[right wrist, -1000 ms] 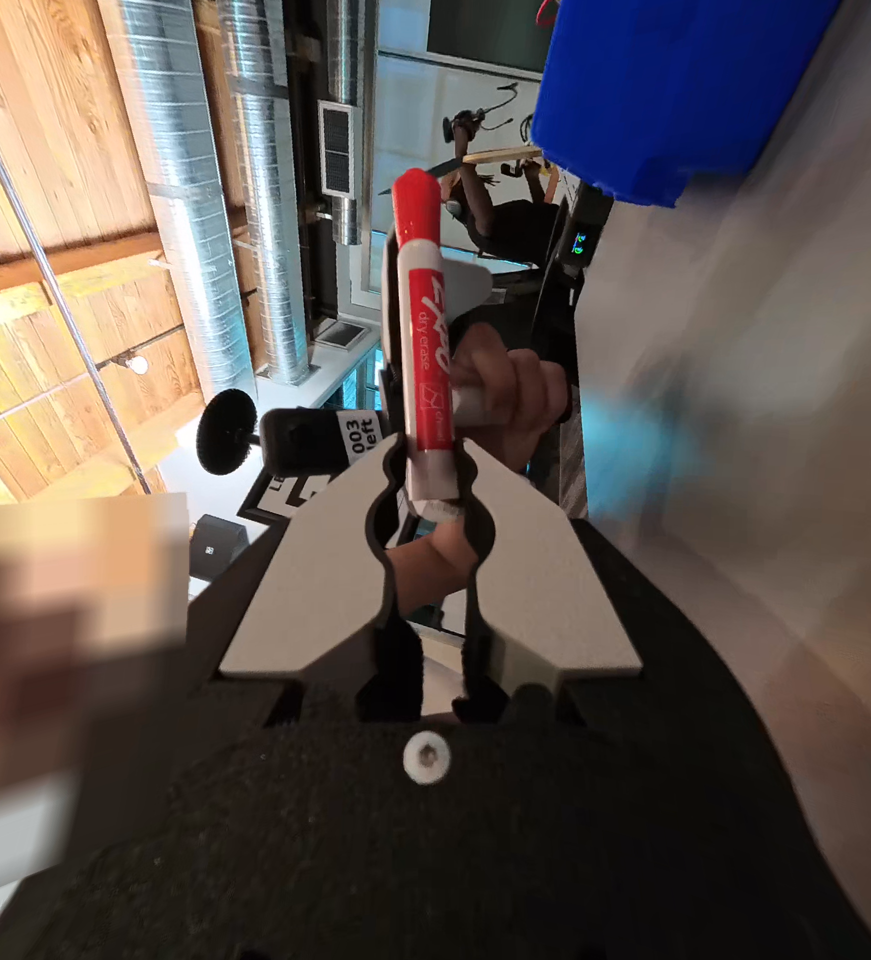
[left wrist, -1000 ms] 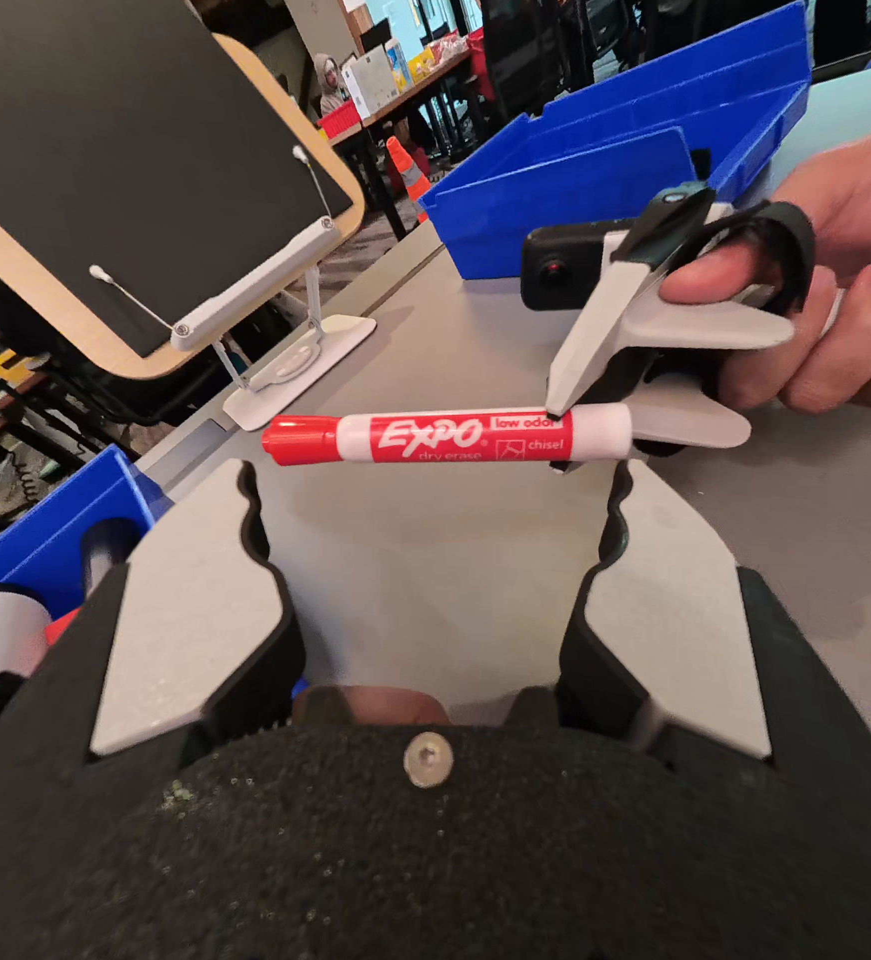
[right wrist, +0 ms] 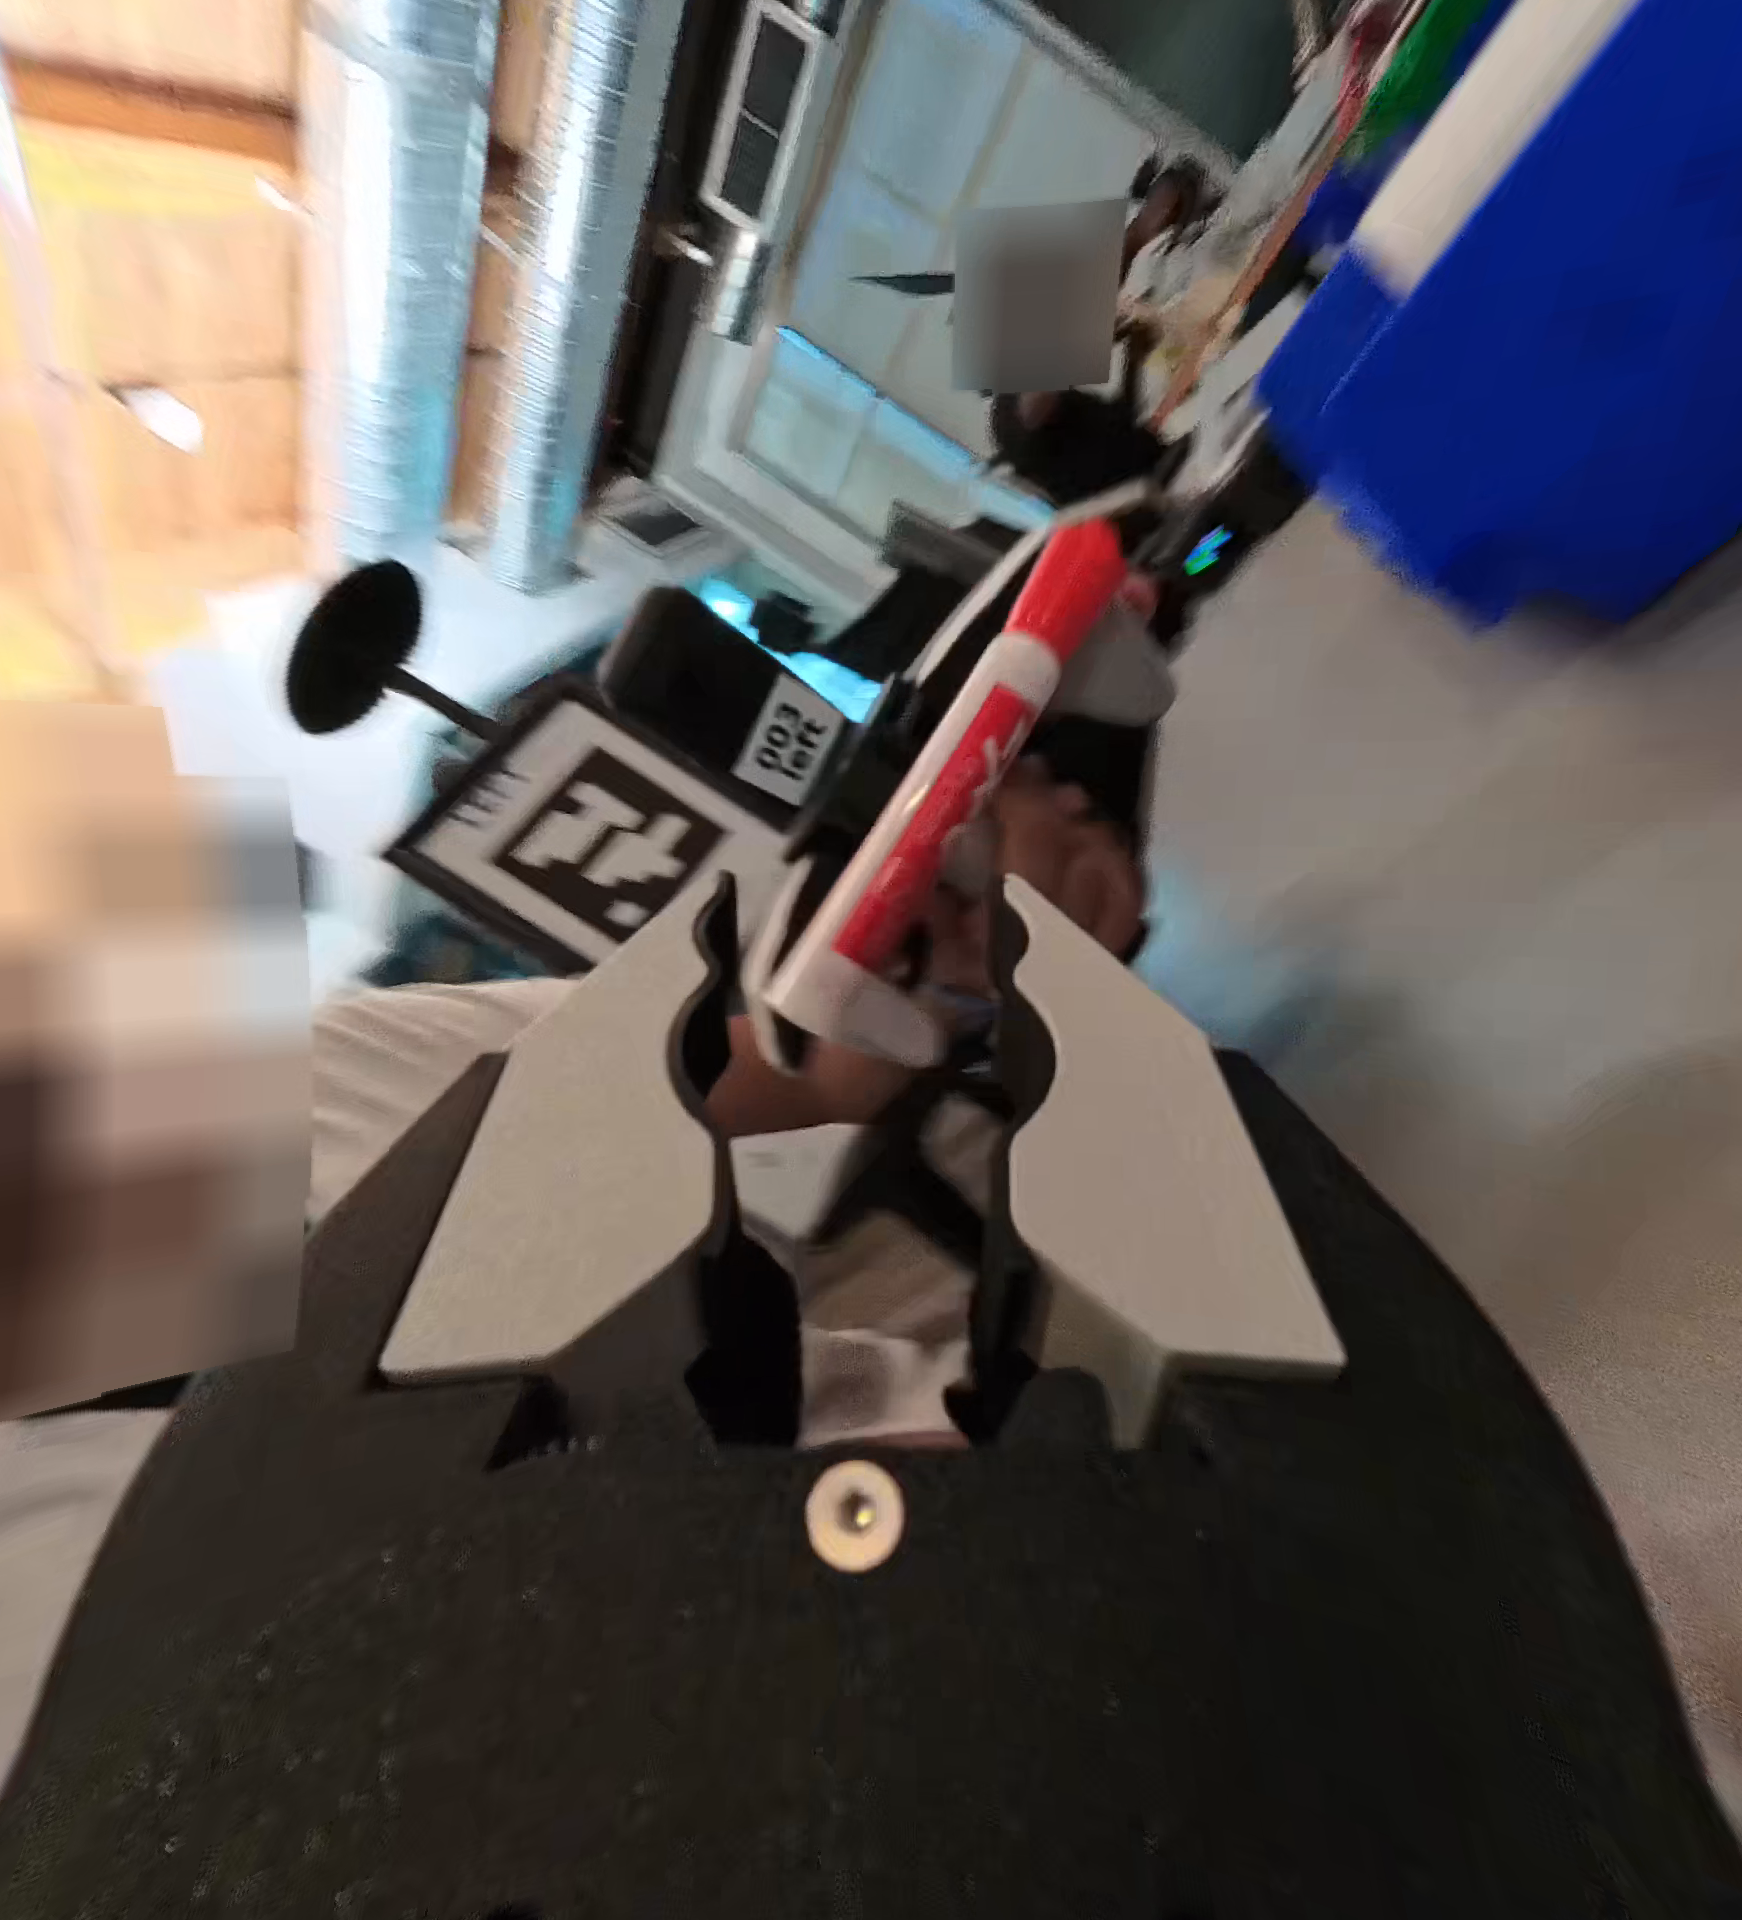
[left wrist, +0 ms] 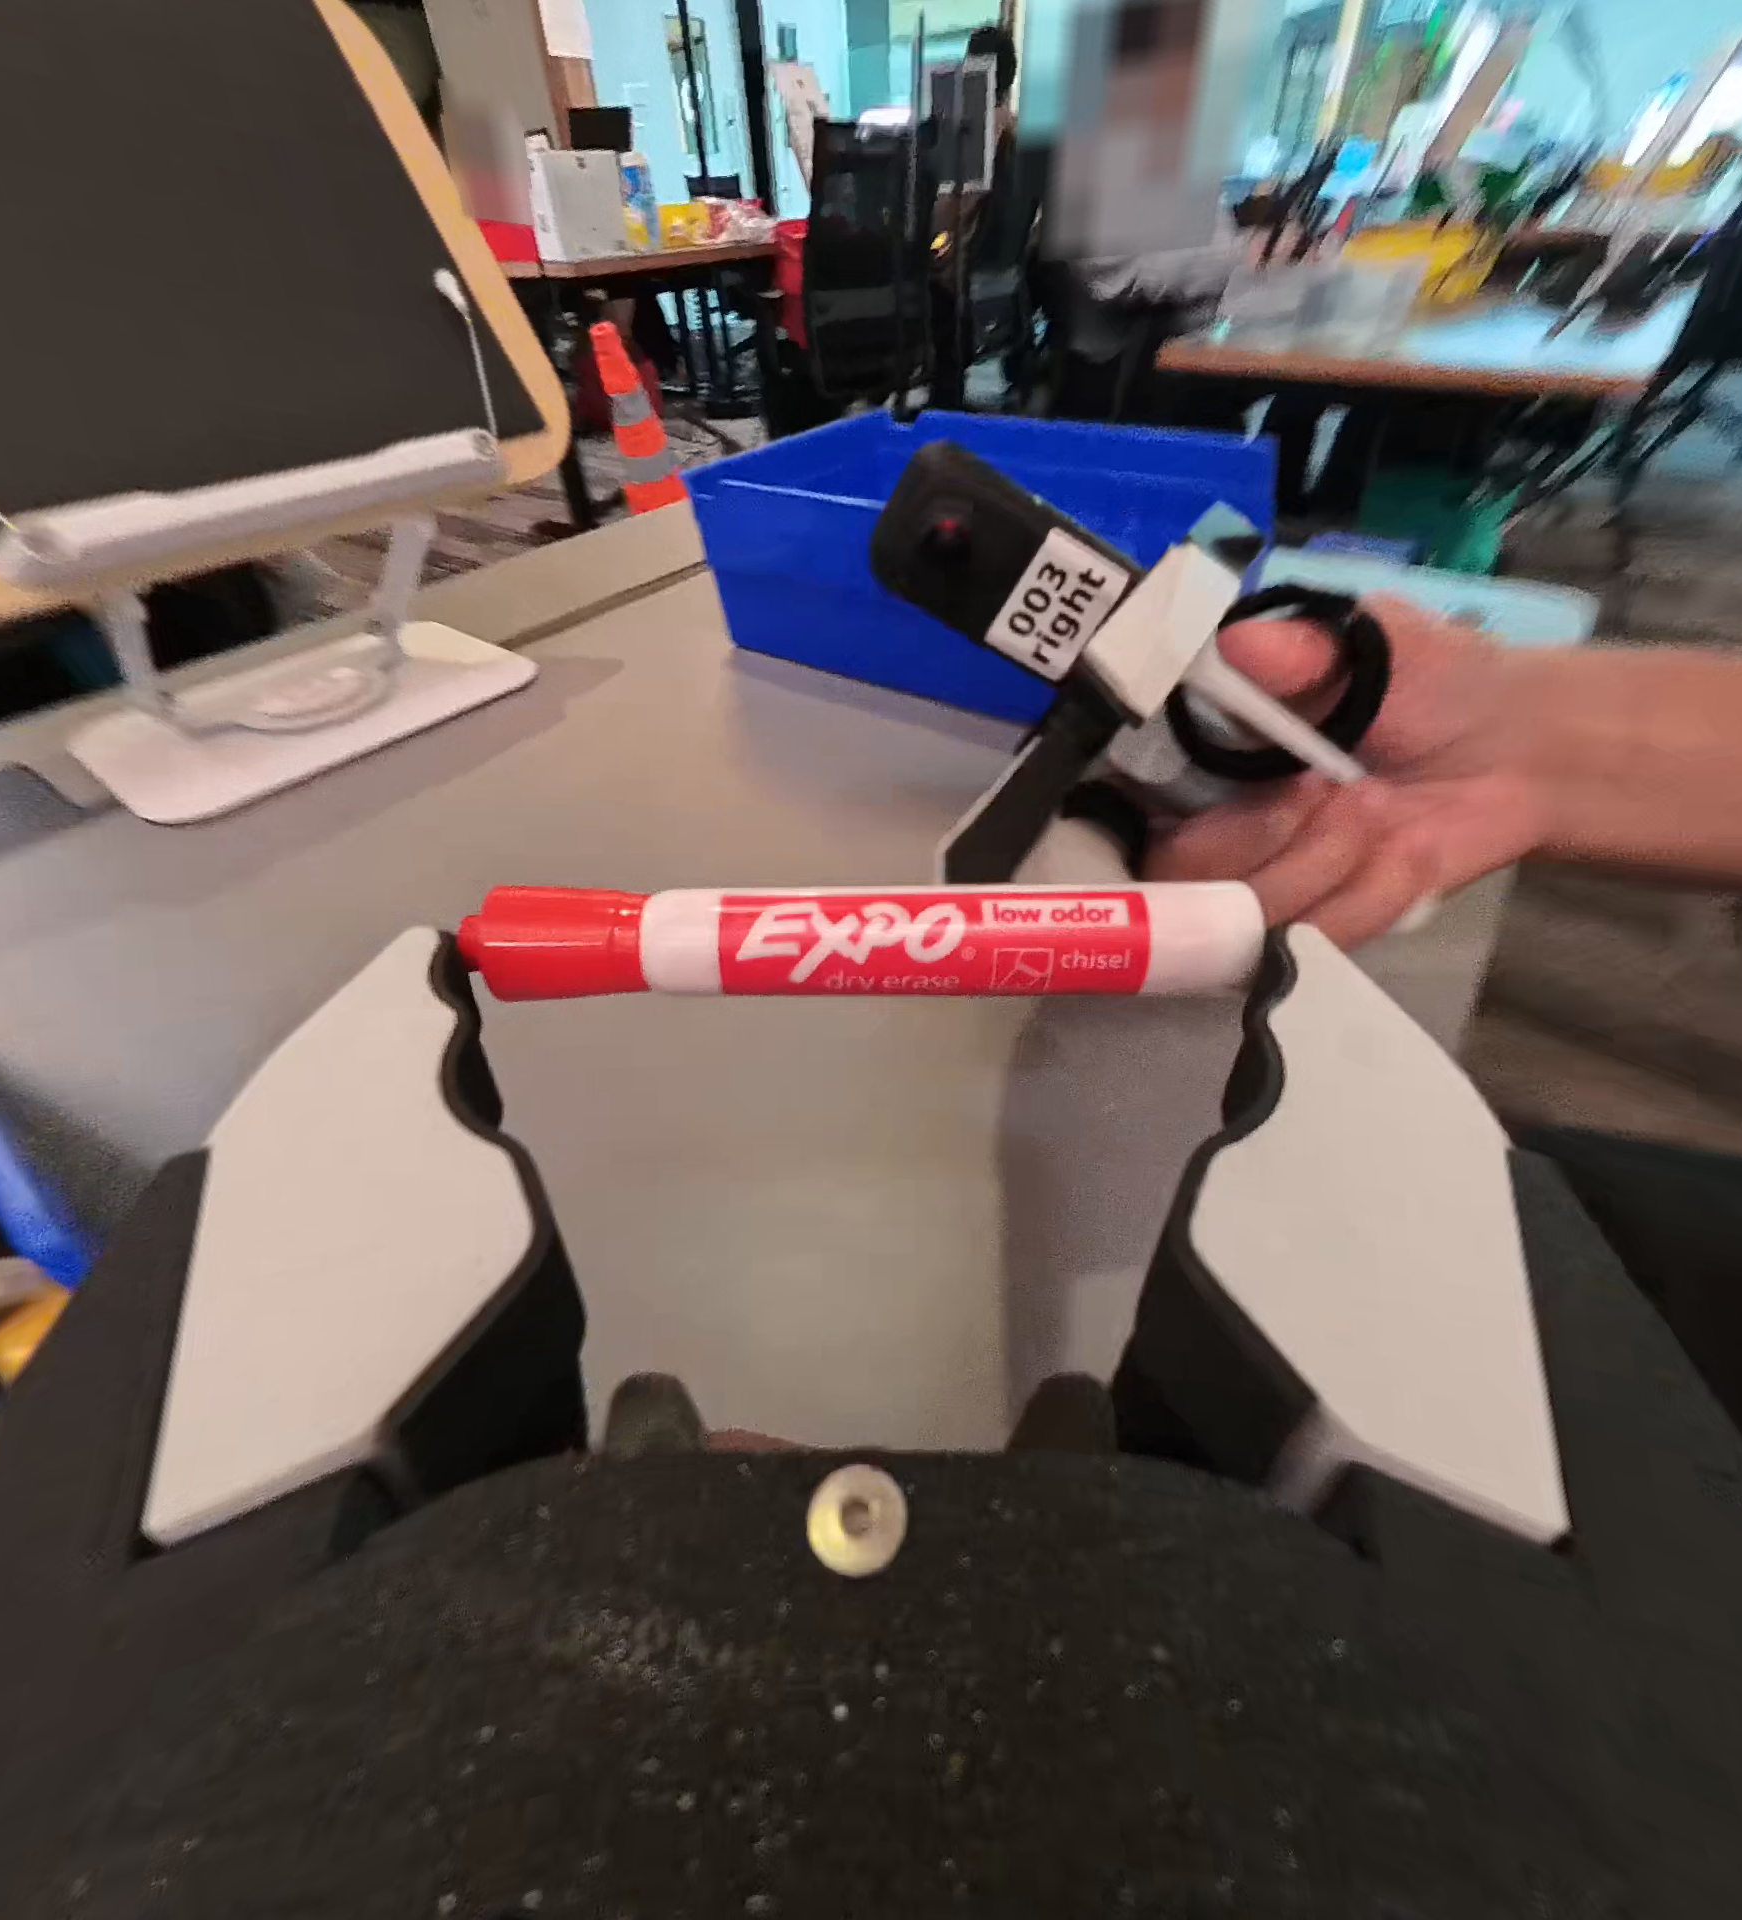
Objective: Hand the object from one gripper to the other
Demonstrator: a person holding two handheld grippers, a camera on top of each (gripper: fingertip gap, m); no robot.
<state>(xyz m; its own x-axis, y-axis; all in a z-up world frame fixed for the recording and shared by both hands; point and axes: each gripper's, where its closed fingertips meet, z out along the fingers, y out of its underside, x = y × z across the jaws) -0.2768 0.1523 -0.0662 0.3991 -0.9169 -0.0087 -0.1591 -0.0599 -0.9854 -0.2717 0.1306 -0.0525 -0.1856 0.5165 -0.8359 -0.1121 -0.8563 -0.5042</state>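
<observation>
1. The left gripper [left wrist: 862,961] holds a red and white marker [left wrist: 867,940] end to end: cap against one fingertip, white butt against the other, lying level above the grey table [left wrist: 638,748].
2. Just beyond the marker's butt end, the right gripper [left wrist: 960,852] is held in a hand [left wrist: 1366,821], apart from the marker.
3. In the right wrist view, the right gripper [right wrist: 867,925] has its fingers spread and grips nothing; the marker [right wrist: 950,810] lies just past its tips.
4. Behind stands a blue bin [left wrist: 815,551].
5. Far left, a dark board rests on a white stand [left wrist: 306,686].
</observation>
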